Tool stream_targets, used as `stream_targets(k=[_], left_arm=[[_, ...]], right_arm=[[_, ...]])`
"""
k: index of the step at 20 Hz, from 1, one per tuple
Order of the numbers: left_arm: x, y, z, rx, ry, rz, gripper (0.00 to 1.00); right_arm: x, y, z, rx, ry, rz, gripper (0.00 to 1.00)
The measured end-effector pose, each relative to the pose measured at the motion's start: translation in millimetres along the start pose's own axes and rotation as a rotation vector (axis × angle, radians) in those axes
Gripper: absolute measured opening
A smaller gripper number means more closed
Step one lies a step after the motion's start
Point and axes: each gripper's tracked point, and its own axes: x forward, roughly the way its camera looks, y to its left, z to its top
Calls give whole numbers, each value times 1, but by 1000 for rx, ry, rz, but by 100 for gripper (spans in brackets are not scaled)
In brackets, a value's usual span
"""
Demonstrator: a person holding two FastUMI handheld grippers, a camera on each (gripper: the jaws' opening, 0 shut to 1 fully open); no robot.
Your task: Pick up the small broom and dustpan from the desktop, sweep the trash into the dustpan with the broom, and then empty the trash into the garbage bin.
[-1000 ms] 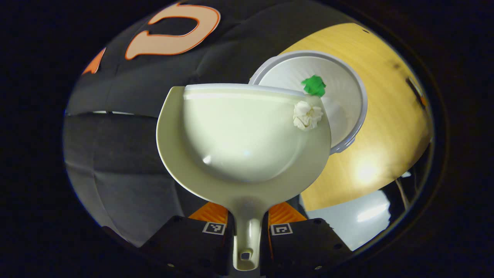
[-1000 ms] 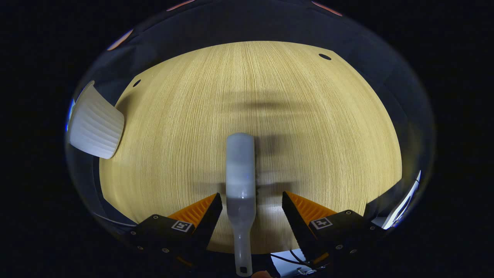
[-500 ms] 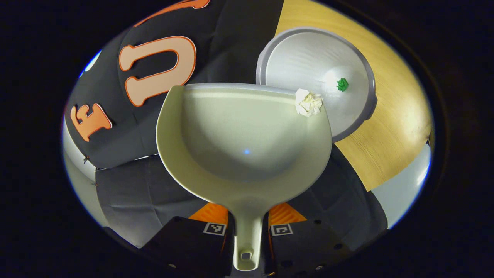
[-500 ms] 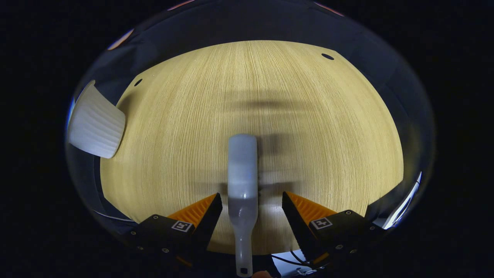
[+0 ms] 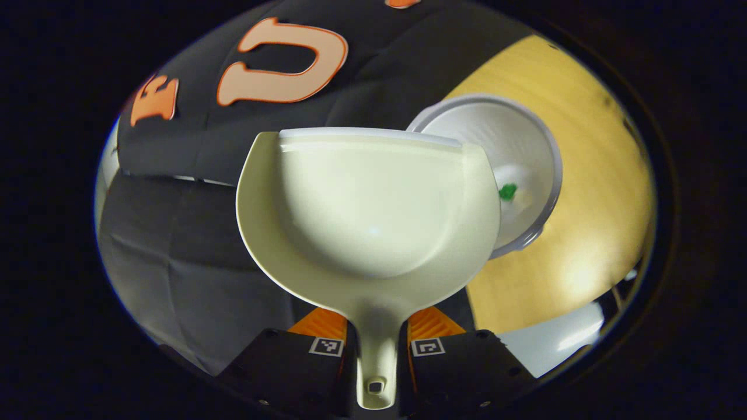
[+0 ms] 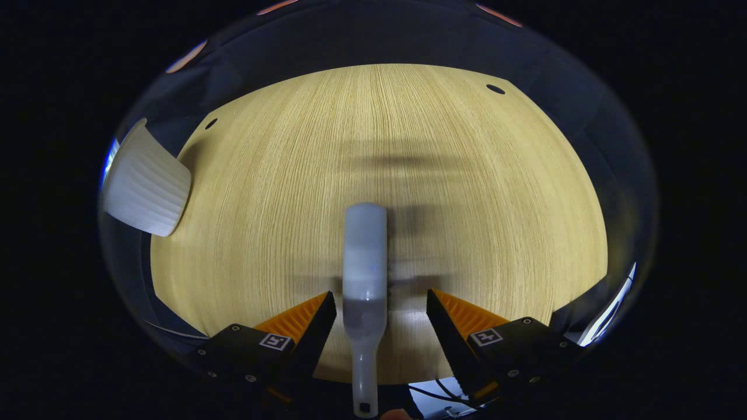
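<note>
- The left gripper [image 5: 376, 341] is clamped on the dustpan [image 5: 367, 204] — both orange fingers [image 5: 320, 324] press the sides of its narrow handle, which runs down between them.
- The dustpan is held up off the desk [image 5: 589, 192], its scoop facing the camera and its straight front lip at the top of the left gripper view.
- The scoop's pale inside is bare; no scraps lie on it.
- Behind the dustpan's right edge stands the bin [image 5: 525, 146], white with a grey rim, on the wooden desk near the desk's edge.
- The dustpan's right side overlaps the bin's mouth in this view and hides part of its rim.
- Inside the bin, low down, lies a green scrap [image 5: 508, 191]; a pale patch just beside it may be another scrap, but I cannot tell.
- In the right gripper view the right gripper [image 6: 379, 318] has its fingers [image 6: 303, 318] spread apart, with a clear gap on each side of the broom [image 6: 365, 262].
- The broom lies between them along the camera's line, handle end nearest, blurred and whitish — whether it rests on the desk or is held some other way, I cannot tell.
- At the far left of the right gripper view the bin's ribbed white wall [image 6: 146, 186] stands at the desk's edge, well apart from the broom.
</note>
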Motion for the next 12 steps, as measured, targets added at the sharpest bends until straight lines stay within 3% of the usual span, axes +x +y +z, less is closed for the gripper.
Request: stream_targets(k=[3,7,12], left_arm=[[4,-41,15,-144,-39,-150,28],[-11,-93,48,-245,-113,-325,28],[-29,-154,84,-279,-208,-531,27]], right_arm=[[-4,4,4,5,-14,18,95],[-11,3,9,7,-53,24,95],[-16,-7,9,10,-73,10,95]])
